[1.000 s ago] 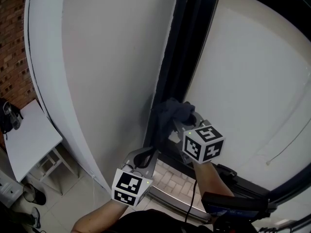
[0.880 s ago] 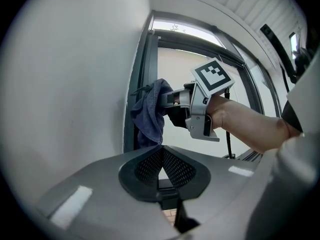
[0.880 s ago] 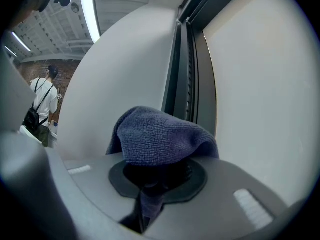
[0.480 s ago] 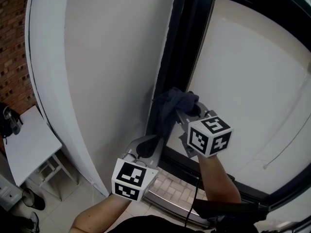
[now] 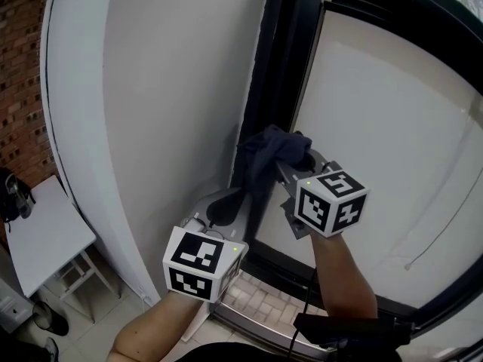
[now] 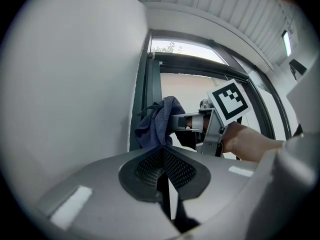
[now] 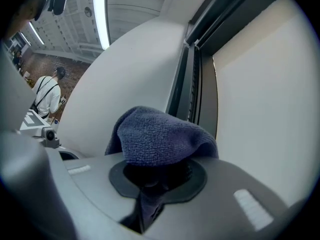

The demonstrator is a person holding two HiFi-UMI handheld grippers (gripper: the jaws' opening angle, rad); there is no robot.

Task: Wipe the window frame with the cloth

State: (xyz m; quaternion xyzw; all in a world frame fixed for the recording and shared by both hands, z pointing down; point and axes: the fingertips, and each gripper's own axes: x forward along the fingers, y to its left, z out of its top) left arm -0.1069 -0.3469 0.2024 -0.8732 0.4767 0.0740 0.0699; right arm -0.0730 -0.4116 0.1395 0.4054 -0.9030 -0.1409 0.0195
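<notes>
Your right gripper (image 7: pixel 155 176): jaws clamped on the blue cloth (image 7: pixel 160 136), at the dark window frame (image 5: pixel 278 74).
Your left gripper (image 6: pixel 163 155): jaws together, empty, just below the cloth.

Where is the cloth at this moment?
In the head view the cloth is mid-frame, clamped in the right claw at the dark window frame. It sits just above the left claw, with the white wall to its left.
</notes>
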